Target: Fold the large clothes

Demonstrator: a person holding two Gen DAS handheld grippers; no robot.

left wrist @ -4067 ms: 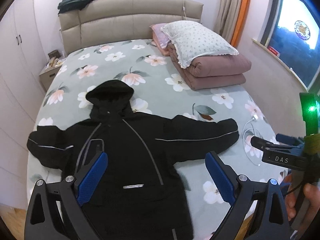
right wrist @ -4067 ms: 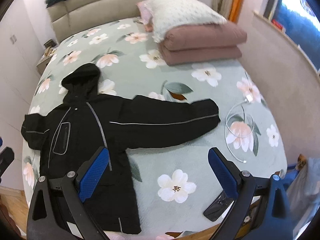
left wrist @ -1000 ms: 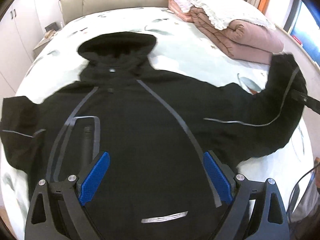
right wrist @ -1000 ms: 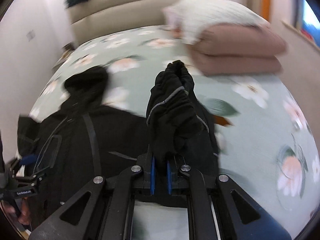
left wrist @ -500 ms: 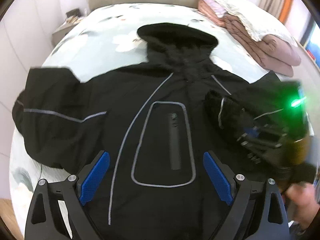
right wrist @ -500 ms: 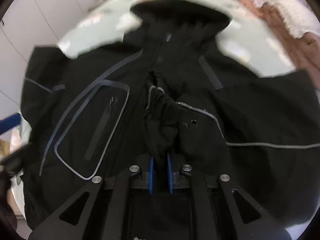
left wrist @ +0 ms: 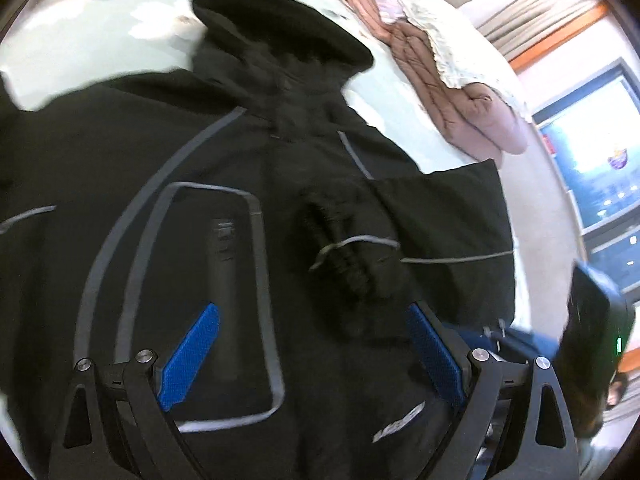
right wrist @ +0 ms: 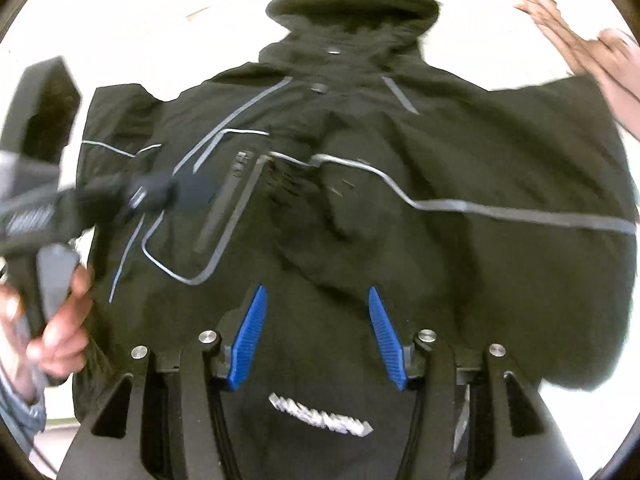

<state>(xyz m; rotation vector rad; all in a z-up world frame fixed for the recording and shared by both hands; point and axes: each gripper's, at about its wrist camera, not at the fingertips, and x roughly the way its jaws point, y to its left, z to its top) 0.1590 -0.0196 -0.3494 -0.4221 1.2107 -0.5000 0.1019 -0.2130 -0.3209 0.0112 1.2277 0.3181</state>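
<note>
- A black hooded jacket [left wrist: 224,168] lies front-up on a pale floral bed [left wrist: 92,12], its hood [left wrist: 276,20] toward the headboard end.
- One sleeve [left wrist: 400,236] is folded in across the chest, so its cuff [left wrist: 340,252] rests near the middle of the front, just beside the grey-outlined chest pocket [left wrist: 216,292].
- A thin grey reflective stripe [right wrist: 500,210] runs along the folded sleeve, and a silver logo [right wrist: 320,416] shows lower on the front.
- The left gripper [left wrist: 312,356] hangs over the jacket's chest with its blue pads spread wide; nothing is between them, only the pocket and cloth beneath.
- The right gripper [right wrist: 316,336] points steeply down at the jacket's front. Its jaws have just been opening and stand partly apart, with no cloth pinched between the blue pads; the cuff lies free beyond them.
- In the right wrist view the person's left hand [right wrist: 52,320] grips the handle of the other tool at the left edge, above the jacket's other sleeve [right wrist: 116,136].
- A folded pink quilt [left wrist: 452,96] with a pale pillow [left wrist: 440,44] on top sits on the bed well apart from the jacket.
- Much of both views is motion-blurred.
</note>
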